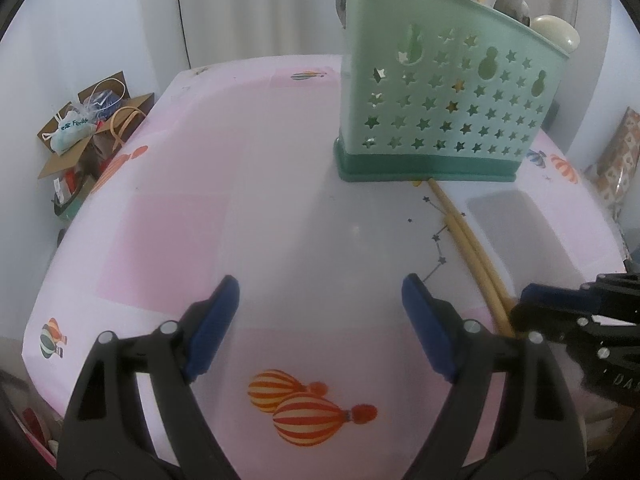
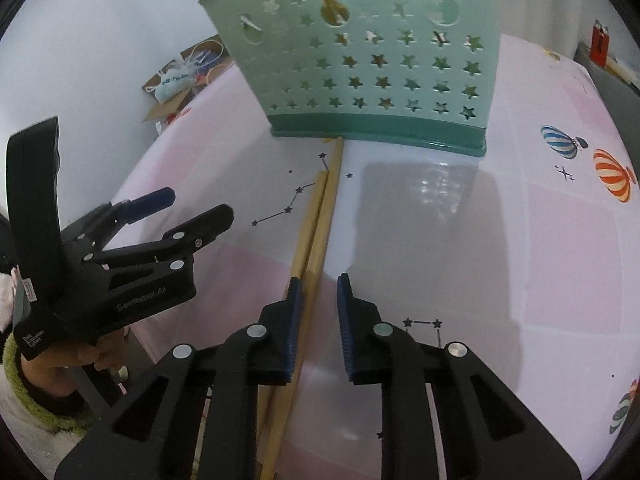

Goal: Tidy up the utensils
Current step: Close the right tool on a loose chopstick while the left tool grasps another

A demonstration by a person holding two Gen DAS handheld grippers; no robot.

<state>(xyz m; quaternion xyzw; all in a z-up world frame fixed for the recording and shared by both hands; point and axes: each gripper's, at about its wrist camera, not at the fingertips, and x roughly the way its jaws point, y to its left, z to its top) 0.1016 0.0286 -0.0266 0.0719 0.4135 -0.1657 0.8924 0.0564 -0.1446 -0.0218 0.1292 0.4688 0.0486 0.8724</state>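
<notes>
Wooden chopsticks [image 2: 316, 220] lie between the right gripper's [image 2: 318, 320] narrowed, unclamped fingers; next: pinch, lift to green star-punched holder [image 2: 360, 60]; left gripper [image 1: 320, 328] gapes empty.

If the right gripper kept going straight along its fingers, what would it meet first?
Most likely the chopsticks lying on the tablecloth: the right gripper points steeply down with them between its narrowly parted fingers. Farther along stands the green utensil holder. Depth is uncertain.

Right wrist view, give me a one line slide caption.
Right gripper hovers part-open over two wooden chopsticks lying before the green utensil holder.
</notes>
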